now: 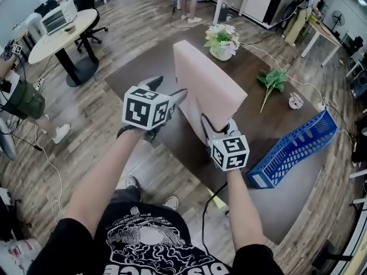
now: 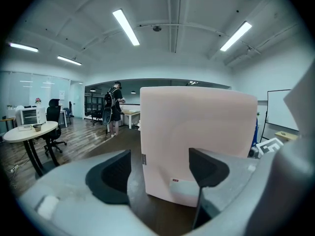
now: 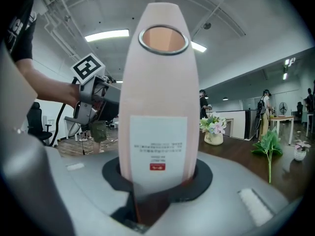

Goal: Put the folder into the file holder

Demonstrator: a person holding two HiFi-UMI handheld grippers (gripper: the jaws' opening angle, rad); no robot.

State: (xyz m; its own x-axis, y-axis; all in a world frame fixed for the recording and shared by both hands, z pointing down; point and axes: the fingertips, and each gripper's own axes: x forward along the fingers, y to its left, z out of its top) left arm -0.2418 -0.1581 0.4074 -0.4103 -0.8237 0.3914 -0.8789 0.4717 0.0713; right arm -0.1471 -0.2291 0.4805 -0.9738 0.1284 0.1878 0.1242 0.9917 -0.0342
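A pale pink folder (image 1: 209, 87) stands upright on its edge on the dark brown table (image 1: 275, 199). My right gripper (image 1: 221, 126) is shut on the folder's near spine; in the right gripper view the labelled spine (image 3: 160, 97) rises straight up from between the pads of my right gripper (image 3: 158, 176). My left gripper (image 1: 168, 90) is open at the folder's left side. In the left gripper view the folder (image 2: 197, 141) stands just beyond my left gripper (image 2: 160, 168), whose pads are apart from it. The blue mesh file holder (image 1: 295, 148) lies on its side to the right.
A pot of flowers (image 1: 222, 42) stands at the table's far end, with a green sprig (image 1: 274, 80) and a small white object (image 1: 296, 101) to the right. A round white table (image 1: 60, 33) and office chairs stand at the left. A person (image 2: 115, 114) stands far off.
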